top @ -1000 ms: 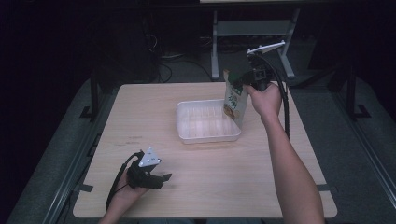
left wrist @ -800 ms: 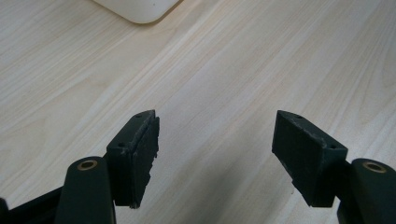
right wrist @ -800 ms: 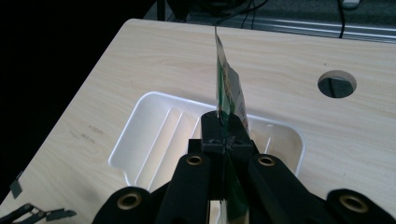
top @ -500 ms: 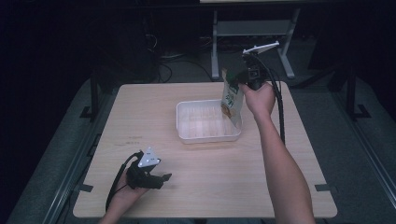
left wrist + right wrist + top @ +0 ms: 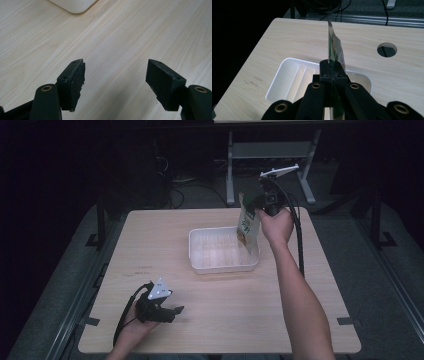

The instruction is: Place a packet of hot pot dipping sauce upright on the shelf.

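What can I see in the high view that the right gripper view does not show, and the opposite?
The high view alone shows the left gripper, resting open low on the table, and the person's right hand. The right gripper view alone shows a round hole in the tabletop, and, from close, the jaws pressed together on the packet's thin edge. Both show the right gripper holding the packet above the white tray.

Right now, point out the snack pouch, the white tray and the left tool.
snack pouch [image 5: 247, 227], high view, on its printed front face.
white tray [image 5: 222, 267], high view, on its near rim.
left tool [image 5: 115, 82], left gripper view, midway between its open fingertips.
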`<state>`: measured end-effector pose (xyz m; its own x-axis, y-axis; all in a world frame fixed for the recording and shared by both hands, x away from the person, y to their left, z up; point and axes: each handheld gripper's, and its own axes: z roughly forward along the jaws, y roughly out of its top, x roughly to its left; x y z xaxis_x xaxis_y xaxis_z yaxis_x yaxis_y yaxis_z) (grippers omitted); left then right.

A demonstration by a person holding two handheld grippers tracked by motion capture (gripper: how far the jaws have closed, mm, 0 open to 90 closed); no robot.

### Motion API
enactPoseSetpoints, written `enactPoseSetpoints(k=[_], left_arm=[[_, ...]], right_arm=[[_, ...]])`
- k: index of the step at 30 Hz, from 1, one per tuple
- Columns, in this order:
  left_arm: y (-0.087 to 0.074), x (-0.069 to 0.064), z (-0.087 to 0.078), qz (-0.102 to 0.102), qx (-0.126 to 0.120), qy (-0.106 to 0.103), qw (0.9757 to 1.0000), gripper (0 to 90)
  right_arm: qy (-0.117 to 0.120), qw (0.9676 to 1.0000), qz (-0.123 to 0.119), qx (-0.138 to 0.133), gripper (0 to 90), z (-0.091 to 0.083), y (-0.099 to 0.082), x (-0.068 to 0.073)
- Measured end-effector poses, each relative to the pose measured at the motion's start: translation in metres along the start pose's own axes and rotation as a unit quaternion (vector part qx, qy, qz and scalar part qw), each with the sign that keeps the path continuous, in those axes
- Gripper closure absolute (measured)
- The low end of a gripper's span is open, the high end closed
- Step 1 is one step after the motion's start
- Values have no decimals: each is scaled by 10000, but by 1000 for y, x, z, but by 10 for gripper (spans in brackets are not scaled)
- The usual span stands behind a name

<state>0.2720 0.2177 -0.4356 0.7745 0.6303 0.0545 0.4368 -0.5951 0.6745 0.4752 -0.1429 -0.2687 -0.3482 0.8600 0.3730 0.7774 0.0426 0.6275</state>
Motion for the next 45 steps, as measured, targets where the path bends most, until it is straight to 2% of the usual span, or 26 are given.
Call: enactPoseSetpoints(k=[12,22,34,45], left_arm=[[0,0,-1,3,-5,3,10000,308],[0,0,-1,7,-5,0,10000,307],[0,0,-1,10,-7,-1,10000,307],[1,-1,-1,33,-16,5,10000,307]], right_arm=[[10,10000,24,-52,892,0,0,1],[-74,10000,4,-37,891,0,-1,0],[-23,10000,-2,77,891,15,-1,8],[0,9999,-13,104,889,22,-3,11]])
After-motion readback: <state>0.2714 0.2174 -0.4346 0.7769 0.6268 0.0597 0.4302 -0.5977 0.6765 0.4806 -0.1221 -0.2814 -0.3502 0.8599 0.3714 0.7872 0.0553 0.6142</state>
